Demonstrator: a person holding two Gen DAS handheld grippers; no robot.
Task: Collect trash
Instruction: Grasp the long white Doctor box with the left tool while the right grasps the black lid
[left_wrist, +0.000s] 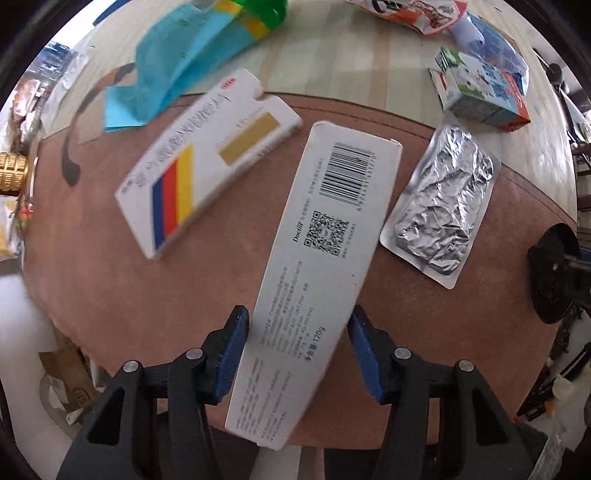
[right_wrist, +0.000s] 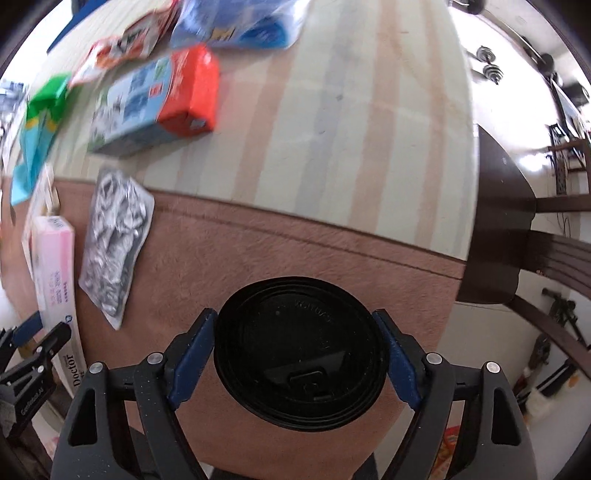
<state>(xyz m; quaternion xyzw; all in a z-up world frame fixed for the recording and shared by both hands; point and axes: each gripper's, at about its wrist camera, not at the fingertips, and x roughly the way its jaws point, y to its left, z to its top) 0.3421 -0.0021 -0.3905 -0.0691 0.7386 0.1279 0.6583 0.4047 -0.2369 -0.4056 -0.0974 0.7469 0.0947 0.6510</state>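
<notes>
While the left gripper (left_wrist: 297, 338) clamps a long white cardboard box (left_wrist: 314, 266), the right gripper (right_wrist: 295, 360) grips a black plastic cup lid (right_wrist: 299, 354); crumpled foil pack (left_wrist: 441, 205) at two o'clock.

Three cardboard boxes (left_wrist: 314, 280) — one foil pack (left_wrist: 441, 206), one black lid (right_wrist: 301, 354), several wrappers (left_wrist: 173, 62).

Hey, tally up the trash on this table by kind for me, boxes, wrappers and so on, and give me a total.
Cardboard boxes: 3 (long white box, striped box, milk carton)
Foil packs: 1 (silver blister pack)
Plastic wrappers or bags: 3 (teal wrapper, orange snack bag, blue bag)
Cup lids: 1 (black lid)
Total: 8
</notes>
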